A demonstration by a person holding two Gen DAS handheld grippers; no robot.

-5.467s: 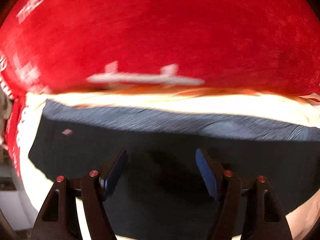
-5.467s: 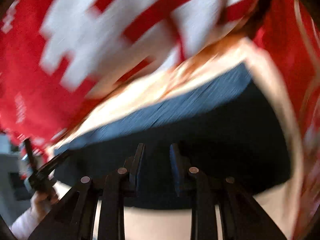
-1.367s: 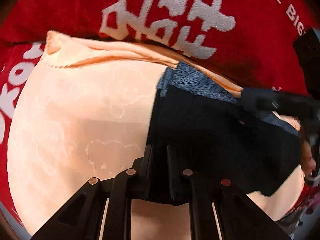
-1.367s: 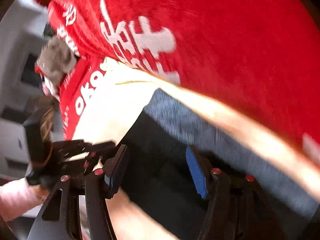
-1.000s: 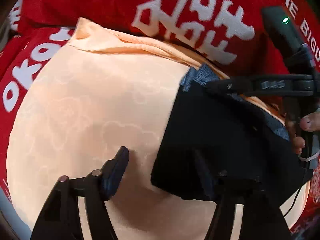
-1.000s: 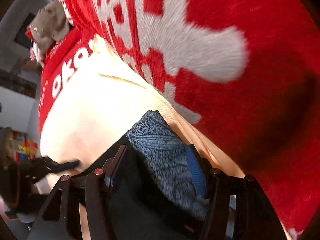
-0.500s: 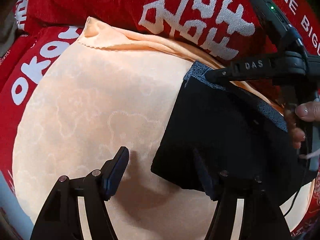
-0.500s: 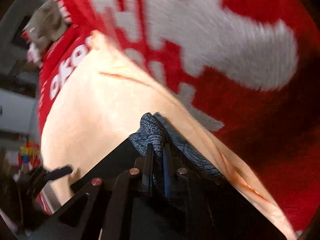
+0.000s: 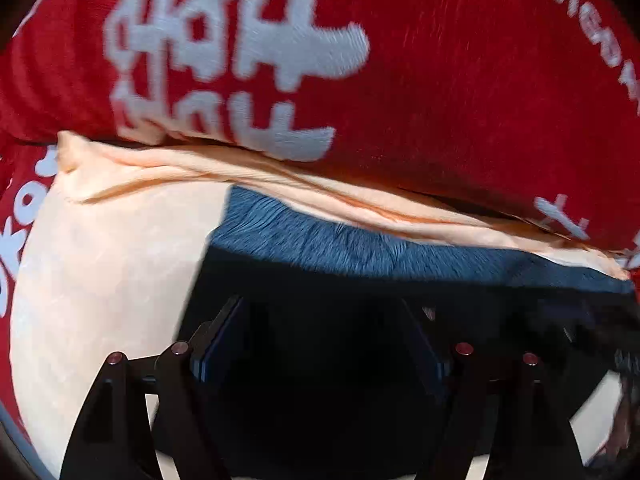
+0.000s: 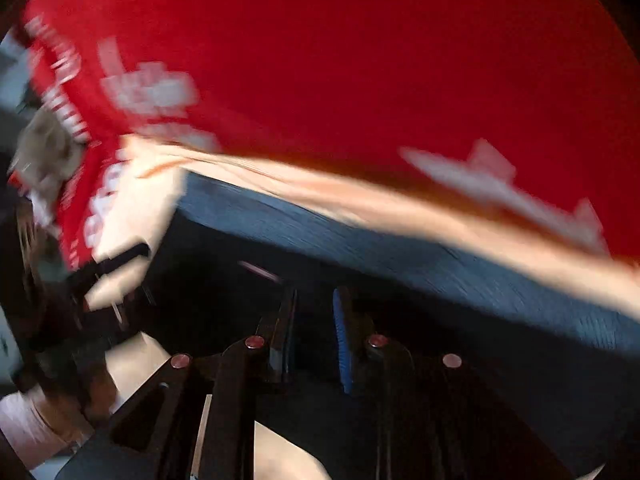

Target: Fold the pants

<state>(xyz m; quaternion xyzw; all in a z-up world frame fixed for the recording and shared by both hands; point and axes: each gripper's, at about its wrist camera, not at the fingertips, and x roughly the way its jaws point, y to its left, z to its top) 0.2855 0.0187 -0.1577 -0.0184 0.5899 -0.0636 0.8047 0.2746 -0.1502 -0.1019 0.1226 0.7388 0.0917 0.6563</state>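
Since half a second ago, our right gripper (image 10: 316,332), jaws narrow, dragged the pants (image 9: 360,344) toward three o'clock; left gripper (image 9: 328,340) widened, empty.

A red blanket (image 9: 440,80) printed with large white lettering (image 9: 224,64) is spread across the upper part of both views. Over it a pale peach cloth (image 9: 100,280) with a faint woven pattern is laid, its far edge bunched into folds. At the left edge of the right wrist view, a grey crumpled item (image 10: 48,148) is seen, blurred.
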